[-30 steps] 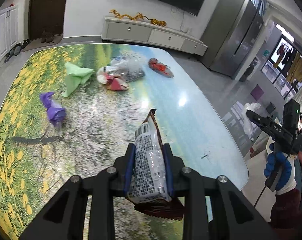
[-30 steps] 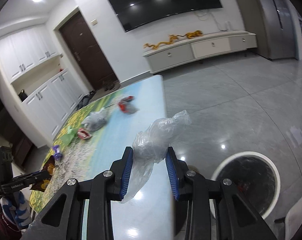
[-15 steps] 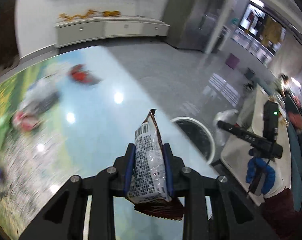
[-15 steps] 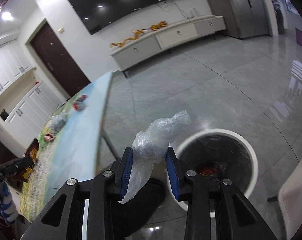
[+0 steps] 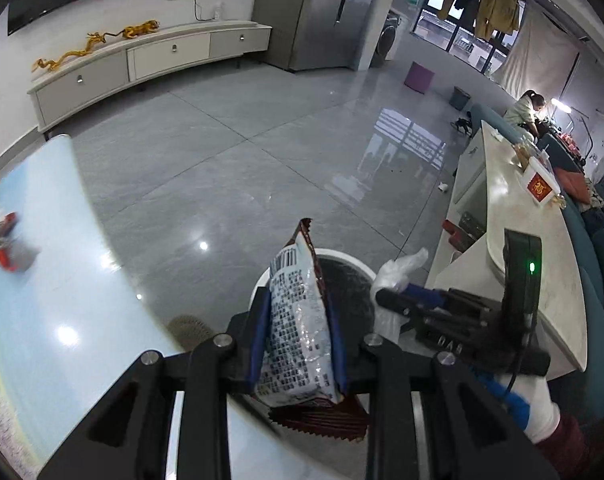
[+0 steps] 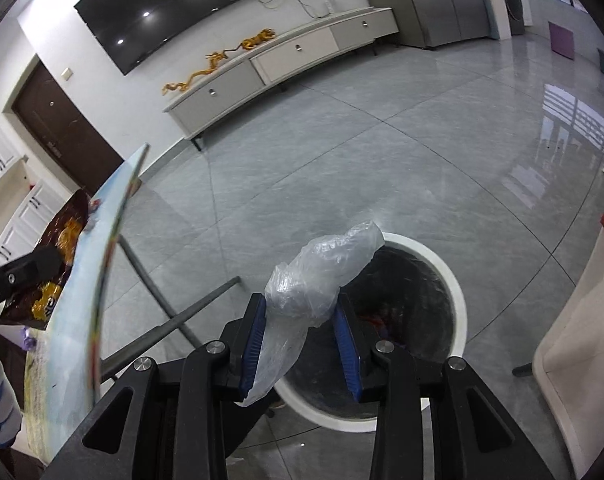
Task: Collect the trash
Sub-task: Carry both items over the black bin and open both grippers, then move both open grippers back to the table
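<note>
My left gripper is shut on a silver and brown snack bag, which stands upright between the blue pads. It hangs past the table edge, in front of a white-rimmed round bin on the floor. My right gripper is shut on a crumpled clear plastic bag and hovers over the bin, whose dark inside shows some red trash. The left wrist view shows the right gripper at the bin's right rim. In the right wrist view the snack bag is at the far left.
The picture-printed table lies on the left with a red wrapper on it; its metal legs stand near the bin. A pale counter runs along the right. A person sits far back right. Grey tiled floor lies beyond.
My left gripper has swung right with the snack bag, from over the table to the bin. The right gripper has come down and over the bin with the plastic bag.
</note>
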A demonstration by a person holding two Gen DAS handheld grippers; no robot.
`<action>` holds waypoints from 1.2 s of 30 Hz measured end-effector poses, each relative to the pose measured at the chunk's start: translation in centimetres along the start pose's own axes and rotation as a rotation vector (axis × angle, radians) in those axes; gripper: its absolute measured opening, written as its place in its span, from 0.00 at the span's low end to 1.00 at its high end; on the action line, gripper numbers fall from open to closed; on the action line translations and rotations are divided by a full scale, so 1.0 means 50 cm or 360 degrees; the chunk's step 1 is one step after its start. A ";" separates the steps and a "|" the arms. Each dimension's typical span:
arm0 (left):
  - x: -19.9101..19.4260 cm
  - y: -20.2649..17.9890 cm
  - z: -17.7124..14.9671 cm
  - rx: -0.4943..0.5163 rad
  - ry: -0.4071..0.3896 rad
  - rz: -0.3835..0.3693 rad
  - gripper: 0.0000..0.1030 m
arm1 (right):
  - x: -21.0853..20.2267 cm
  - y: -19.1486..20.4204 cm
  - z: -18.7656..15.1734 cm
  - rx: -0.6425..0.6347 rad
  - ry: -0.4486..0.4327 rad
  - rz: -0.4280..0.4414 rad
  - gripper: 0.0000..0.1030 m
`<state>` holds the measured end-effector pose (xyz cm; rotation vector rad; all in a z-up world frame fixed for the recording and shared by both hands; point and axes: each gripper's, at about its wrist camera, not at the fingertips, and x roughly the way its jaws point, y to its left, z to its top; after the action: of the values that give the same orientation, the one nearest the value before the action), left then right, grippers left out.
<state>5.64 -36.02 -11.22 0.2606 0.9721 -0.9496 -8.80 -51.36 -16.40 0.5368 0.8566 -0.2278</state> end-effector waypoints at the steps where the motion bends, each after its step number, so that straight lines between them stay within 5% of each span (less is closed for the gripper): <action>1: 0.009 -0.002 0.004 -0.0007 0.0002 -0.0009 0.26 | 0.002 -0.001 0.002 -0.0001 -0.0001 -0.0011 0.33; 3: 0.029 -0.008 0.016 -0.0031 0.0018 -0.0046 0.31 | 0.004 -0.006 0.003 -0.0003 0.0000 -0.0038 0.35; 5: 0.044 -0.009 0.029 -0.0075 0.0025 -0.0090 0.49 | 0.005 -0.008 0.006 -0.0005 0.0001 -0.0075 0.46; 7: 0.050 -0.011 0.037 -0.0116 0.0016 -0.0128 0.57 | 0.003 -0.014 0.005 -0.0002 -0.0005 -0.0106 0.51; 20: -0.033 0.002 0.005 -0.0117 -0.0047 -0.0054 0.57 | -0.042 -0.026 -0.005 0.0038 -0.0044 -0.0125 0.52; 36: -0.237 0.174 -0.121 -0.0325 -0.0219 0.0173 0.57 | -0.118 0.159 0.022 -0.0225 -0.0166 0.0022 0.52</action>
<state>6.35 -20.70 -7.02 0.0743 0.9113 -0.7525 -8.70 -45.36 -8.45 0.3950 0.7609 -0.1795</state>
